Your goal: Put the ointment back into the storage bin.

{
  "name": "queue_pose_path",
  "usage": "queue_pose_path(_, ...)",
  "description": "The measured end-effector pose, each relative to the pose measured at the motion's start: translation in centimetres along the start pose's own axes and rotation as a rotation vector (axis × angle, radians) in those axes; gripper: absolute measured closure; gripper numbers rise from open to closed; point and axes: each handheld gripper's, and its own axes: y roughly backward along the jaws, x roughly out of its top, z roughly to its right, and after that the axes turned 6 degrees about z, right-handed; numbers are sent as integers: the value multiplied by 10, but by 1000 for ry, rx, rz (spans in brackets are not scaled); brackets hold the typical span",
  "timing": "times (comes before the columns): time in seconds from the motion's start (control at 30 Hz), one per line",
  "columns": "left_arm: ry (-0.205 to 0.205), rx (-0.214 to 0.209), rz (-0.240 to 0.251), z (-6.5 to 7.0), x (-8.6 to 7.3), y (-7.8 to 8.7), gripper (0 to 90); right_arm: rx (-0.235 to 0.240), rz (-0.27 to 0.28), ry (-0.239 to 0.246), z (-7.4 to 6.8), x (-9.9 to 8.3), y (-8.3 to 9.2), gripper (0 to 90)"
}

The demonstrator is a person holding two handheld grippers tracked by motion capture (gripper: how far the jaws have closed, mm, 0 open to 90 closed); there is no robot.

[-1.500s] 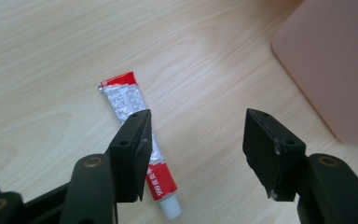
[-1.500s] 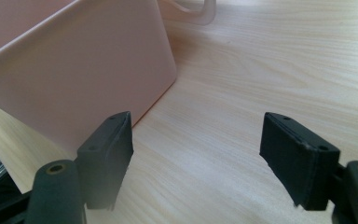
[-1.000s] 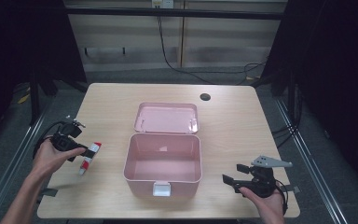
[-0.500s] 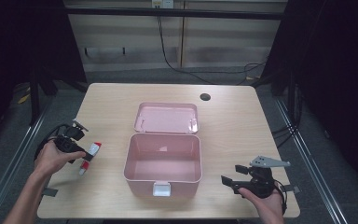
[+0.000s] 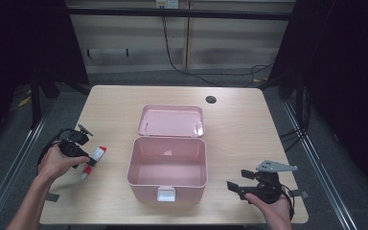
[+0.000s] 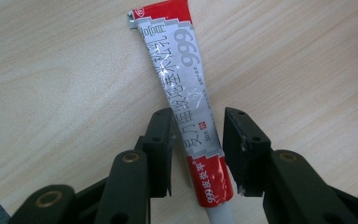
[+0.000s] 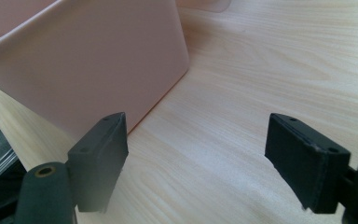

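Observation:
A red and silver tube (image 6: 177,60) with a white cap end lies flat on the wooden table (image 5: 115,105), left of an open pink box (image 5: 167,142). My left gripper (image 6: 198,140) straddles the tube's lower part. Its jaws have just been closing with the tube between them, and thin gaps still show on both sides. From above, the left gripper (image 5: 89,162) is over the tube (image 5: 98,152). My right gripper (image 5: 234,187) rests near the front right, open wide and holding nothing. The right gripper (image 7: 196,158) points along the box's wall (image 7: 88,60).
The box's lid (image 5: 172,120) lies flat behind the box, inside up. A latch (image 5: 166,193) sits on the box's front. A dark round hole (image 5: 211,99) marks the table's back right. Bare wood lies right of the box.
The left hand has edged a little toward the tube and its jaws have narrowed around it. The tube, the box and the right gripper have not moved.

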Motion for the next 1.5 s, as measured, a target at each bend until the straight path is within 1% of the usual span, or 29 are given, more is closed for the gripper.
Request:
queue_pose_path(0.1,0,5,-4,1,1,-2,639,-2,-4,1,0,0,0,204)
queue_pose_path(0.17,5,-4,-10,2,1,-3,653,0,-4,1,0,0,-1,204)
queue_pose_path(0.27,-20,16,-31,7,4,-5,674,5,-5,-1,0,0,-1,204)
queue_pose_path(0.4,-33,24,-42,10,6,-9,680,5,-6,-2,0,0,-1,204)
queue_pose_path(0.43,-41,30,-55,11,6,-11,679,6,-5,0,0,0,-1,204)
queue_pose_path(0.47,-44,28,-52,12,6,-11,680,7,-5,-1,0,0,-1,204)
queue_pose_path(0.53,-59,45,-62,13,7,-12,682,5,-6,1,0,0,-1,203)
queue_pose_path(0.63,-68,56,-70,15,8,-12,685,4,-9,-1,-1,0,-2,200)
queue_pose_path(0.67,-91,95,-91,20,10,-14,686,5,-10,0,-1,0,-2,200)
queue_pose_path(0.7,-87,106,-95,22,10,-14,689,6,-11,1,-1,0,-2,200)
queue_pose_path(0.77,-99,119,-108,26,12,-15,698,7,-11,0,-1,0,-2,199)
queue_pose_path(0.83,-83,131,-120,26,13,-15,703,9,-12,1,-1,0,-2,198)
queue_pose_path(0.87,-82,116,-115,25,14,-15,706,8,-12,1,-1,0,-2,197)
queue_pose_path(0.9,-77,112,-116,24,14,-15,707,9,-11,3,-1,0,-2,197)
queue_pose_path(1.0,-82,105,-122,24,14,-15,710,9,-12,0,-1,0,-1,197)
queue_pose_path(1.07,-83,88,-121,23,14,-15,710,9,-13,-6,-1,0,-2,196)
queue_pose_path(1.13,-83,73,-104,23,14,-12,709,12,-14,-3,-1,0,-2,195)
queue_pose_path(1.17,-82,60,-108,24,14,-11,710,16,-12,-2,-1,0,-2,193)
queue_pose_path(1.2,-90,67,-111,24,14,-10,709,17,-10,-1,-1,0,-2,192)
queue_pose_path(1.23,-85,72,-105,24,14,-8,709,15,-10,-1,-1,0,-2,191)
queue_pose_path(1.27,-82,62,-101,25,13,-6,709,15,-11,-2,-1,0,-2,191)
queue_pose_path(1.3,-89,56,-97,24,14,-4,710,16,-12,-2,-1,0,-3,191)
queue_pose_path(1.33,-85,55,-98,25,14,-3,710,15,-12,-2,-1,0,-3,191)
queue_pose_path(1.4,-86,53,-97,26,13,0,709,16,-11,-4,-1,0,-2,191)
queue_pose_path(1.43,-95,53,-96,26,13,2,709,16,-11,-3,-1,0,-2,191)
queue_pose_path(1.47,-92,49,-92,26,13,3,709,16,-12,-3,-1,0,-2,191)
queue_pose_path(1.5,-93,32,-89,26,12,4,709,17,-11,-2,-1,0,-2,190)
